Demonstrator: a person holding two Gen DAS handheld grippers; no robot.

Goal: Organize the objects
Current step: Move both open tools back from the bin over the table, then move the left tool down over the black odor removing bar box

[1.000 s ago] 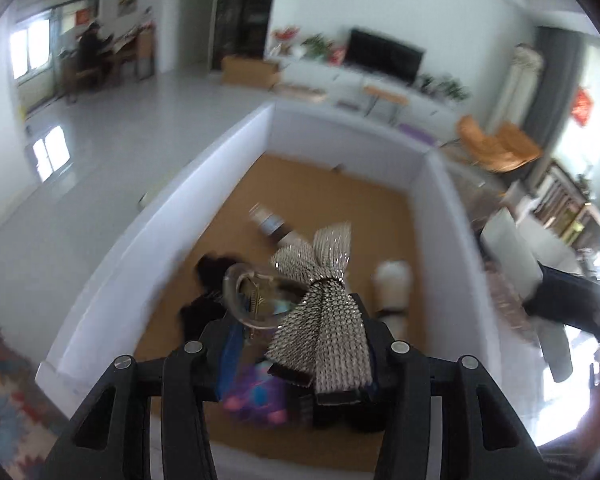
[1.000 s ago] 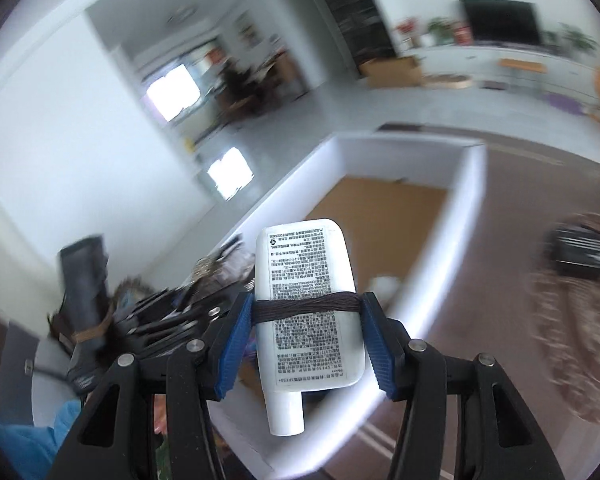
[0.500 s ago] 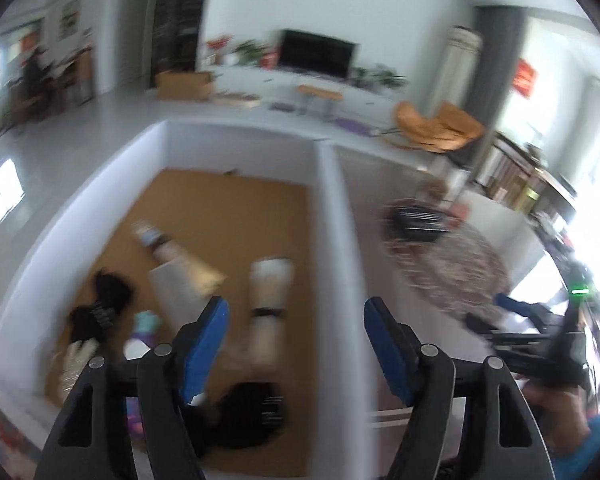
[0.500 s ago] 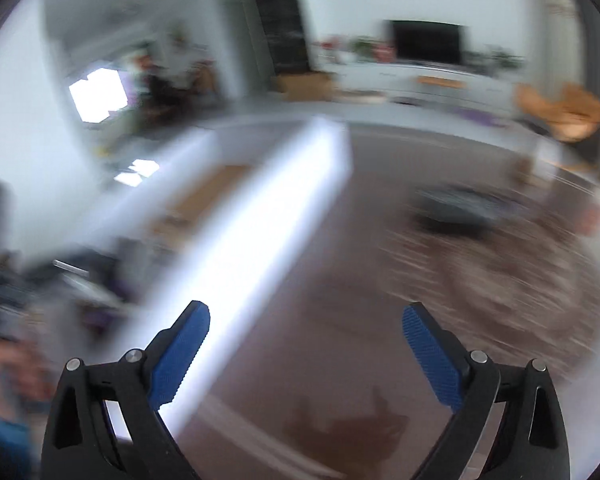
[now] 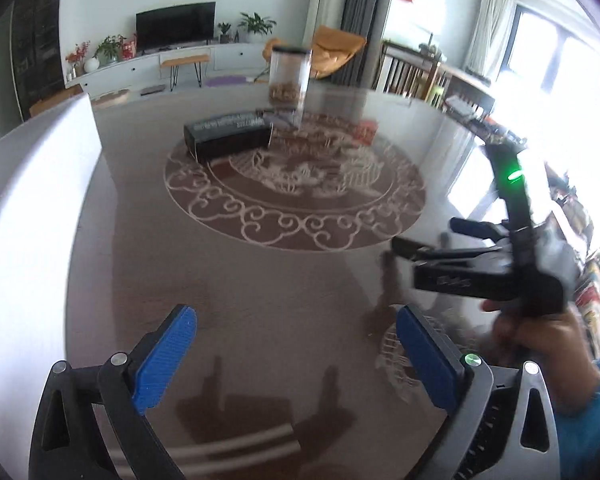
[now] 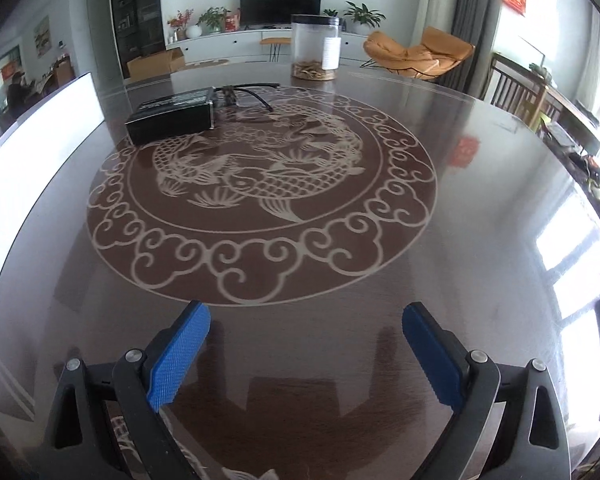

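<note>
Now both grippers are hanging spread and empty over the desk (image 6: 480, 208). Ahead and leftward, the black box (image 6: 172, 114) is lying near the white bin wall (image 6: 40, 148), long axis crosswise; the left gripper (image 5: 296, 354) looks nearer than the right gripper (image 6: 306, 354).

left gripper (image 5: 296, 354): jaws wide apart, empty | table (image 5: 260, 280): below | black box (image 5: 228, 138): far ahead | right gripper (image 5: 424, 236): right, blurred
</note>
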